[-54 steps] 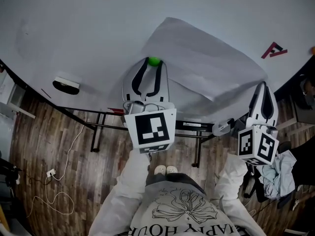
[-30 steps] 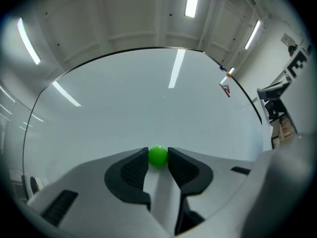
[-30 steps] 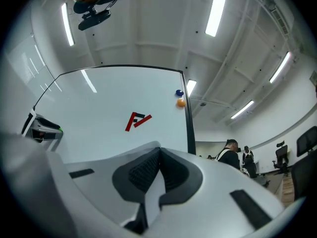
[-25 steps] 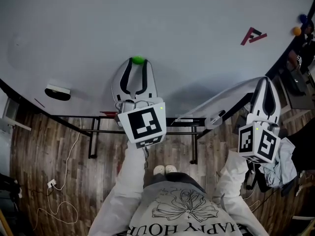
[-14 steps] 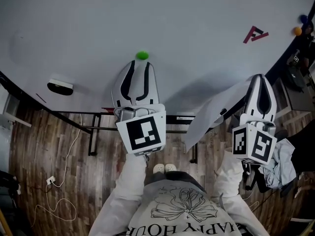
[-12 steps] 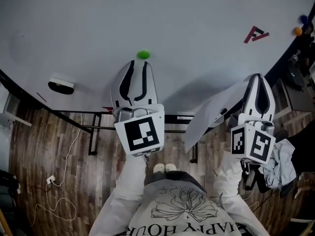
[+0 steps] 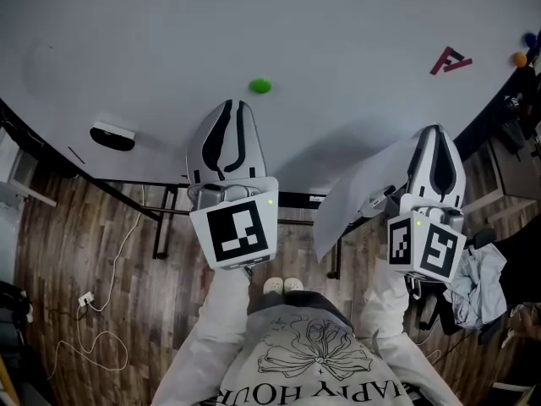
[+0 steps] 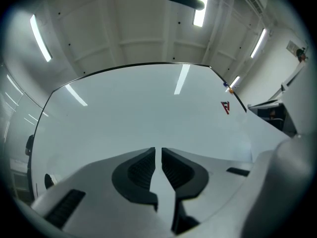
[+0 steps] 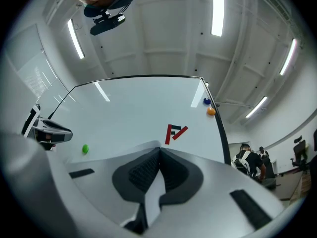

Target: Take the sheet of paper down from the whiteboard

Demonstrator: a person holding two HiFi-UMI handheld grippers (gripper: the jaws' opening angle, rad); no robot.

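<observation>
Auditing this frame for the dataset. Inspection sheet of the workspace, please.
Surface: whiteboard, no paper left on it.
Job's things: sheet of paper, off the board and hanging from the right tongs.
Clutter: green magnet, eraser and red logo mark on the board; orange magnet and blue magnet at its right edge.
Grippers: left tongs have just been closing, a narrow gap left, nothing between them; right tongs shut on the sheet.
Cables: white cable loose on the floor.
Surroundings: wood-pattern floor, black board stand, cloth heap; people far off in the right gripper view.
</observation>
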